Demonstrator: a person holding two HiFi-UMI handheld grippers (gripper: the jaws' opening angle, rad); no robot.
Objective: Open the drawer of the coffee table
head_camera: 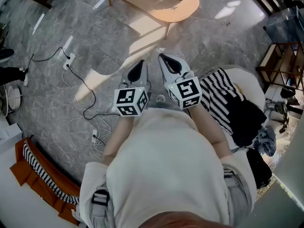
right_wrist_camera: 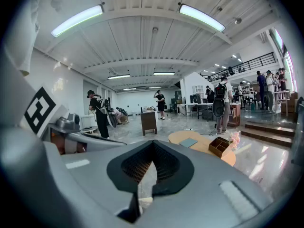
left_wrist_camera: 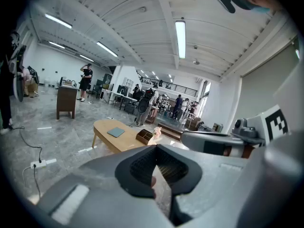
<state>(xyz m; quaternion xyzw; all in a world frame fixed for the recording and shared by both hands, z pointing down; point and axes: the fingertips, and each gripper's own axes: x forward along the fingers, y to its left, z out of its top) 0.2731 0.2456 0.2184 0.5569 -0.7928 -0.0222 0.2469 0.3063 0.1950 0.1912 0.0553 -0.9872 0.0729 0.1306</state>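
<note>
Grippers: 2, left gripper (head_camera: pixel 139 63) and right gripper (head_camera: pixel 163 57), both pressed together, empty; 1 coffee table (head_camera: pixel 167 7) beyond.

A person holds the left gripper (head_camera: pixel 139 66) and the right gripper (head_camera: pixel 166 61) side by side, close together, ahead of the body. Both pairs of jaws are pressed together with nothing between them (each gripper tips slightly downward). The left forearm (head_camera: pixel 113 144) and right forearm (head_camera: pixel 212 129) converge toward them.
</note>
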